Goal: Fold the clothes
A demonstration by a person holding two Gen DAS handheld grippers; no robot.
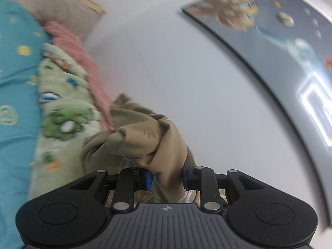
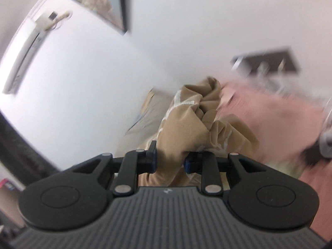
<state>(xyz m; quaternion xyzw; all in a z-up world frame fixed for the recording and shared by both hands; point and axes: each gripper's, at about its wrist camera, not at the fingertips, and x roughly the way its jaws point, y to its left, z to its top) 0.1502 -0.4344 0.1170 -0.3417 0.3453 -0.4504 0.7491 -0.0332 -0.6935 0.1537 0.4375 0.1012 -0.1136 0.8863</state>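
Note:
A tan garment (image 1: pixel 145 137) hangs bunched in front of the left wrist camera. My left gripper (image 1: pixel 167 179) is shut on a fold of it, with the cloth pinched between the blue pads. The same tan garment (image 2: pixel 193 124) shows in the right wrist view, crumpled, with pale printed marks. My right gripper (image 2: pixel 170 161) is shut on another fold of it. Both views are tilted up toward the white wall, and the garment is lifted off the surface below.
In the left wrist view a green cartoon-print blanket (image 1: pixel 62 114), a teal cloth (image 1: pixel 14 83), a pink towel (image 1: pixel 83 58) and a beige pillow (image 1: pixel 56 4) lie at the left. A framed picture (image 1: pixel 280 47) hangs on the wall. A pink cloth (image 2: pixel 269 128) lies at the right.

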